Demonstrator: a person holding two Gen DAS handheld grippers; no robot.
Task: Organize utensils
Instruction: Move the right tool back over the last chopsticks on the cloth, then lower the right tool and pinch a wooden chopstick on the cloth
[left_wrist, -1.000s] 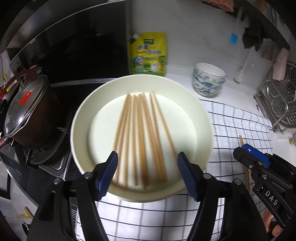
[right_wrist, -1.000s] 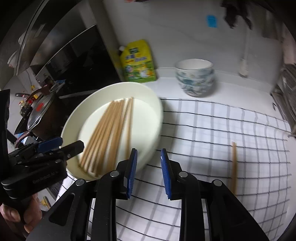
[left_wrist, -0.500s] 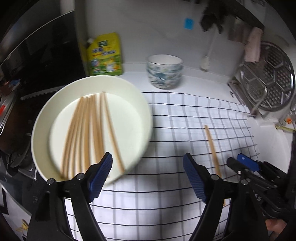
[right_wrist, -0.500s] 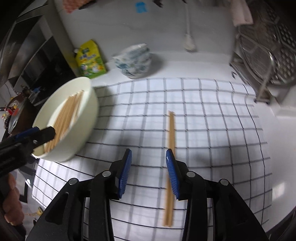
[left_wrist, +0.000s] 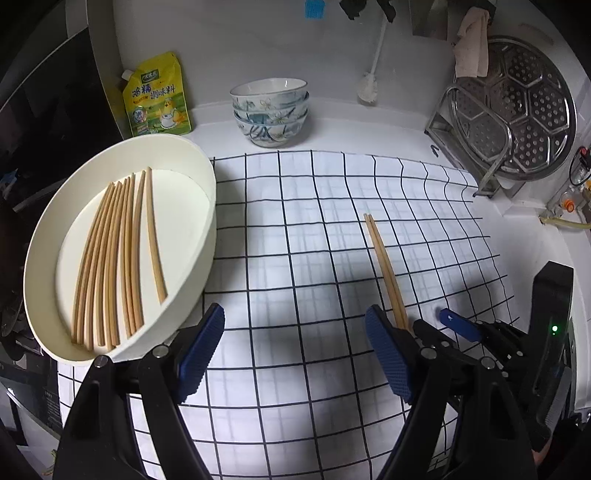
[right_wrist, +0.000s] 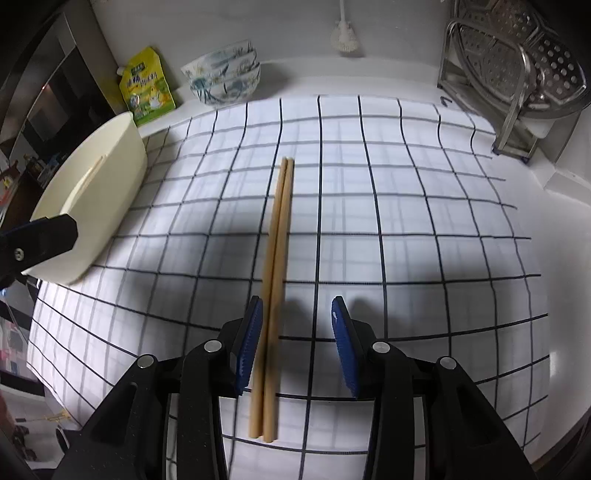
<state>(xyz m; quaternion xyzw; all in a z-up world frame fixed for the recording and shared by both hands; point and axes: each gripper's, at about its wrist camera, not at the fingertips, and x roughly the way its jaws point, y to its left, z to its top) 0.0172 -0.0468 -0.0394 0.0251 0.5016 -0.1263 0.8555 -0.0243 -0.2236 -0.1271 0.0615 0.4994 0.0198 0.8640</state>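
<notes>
- The right gripper (right_wrist: 297, 347) has its jaws apart and clamped on nothing. A pair of chopsticks (right_wrist: 275, 280) runs between them, hard by the left pad, with a clear gap to the right pad.
- The left gripper (left_wrist: 295, 350) stands wide apart with only bare cloth between its pads. It holds nothing.
- The pair lies side by side, sticks touching, on the checked cloth (right_wrist: 406, 221), pointing away towards the back wall. Its near ends reach back under the right gripper's body.
- From the left wrist view the same pair (left_wrist: 384, 266) lies just beside the left gripper's right pad, with the right gripper (left_wrist: 456, 326) over its near end.
- Handling, as I judge it: thin wooden sticks, light and stiff, smooth enough to roll or scissor apart if only one is caught. The pads should close across both at once, near the thick end where they lie now; the pair sits off centre between the pads, so closing may nudge it sideways first.
- Lying flat on soft cloth, they leave little room for the pads to get under, and the fabric may be pinched.
- Off to the left sits the cream dish (left_wrist: 207, 229) holding more chopsticks (left_wrist: 118, 254) laid roughly parallel.
- Behind are stacked bowls (left_wrist: 269, 110), a yellow pouch (left_wrist: 159, 96) and a metal rack (left_wrist: 509, 110).
</notes>
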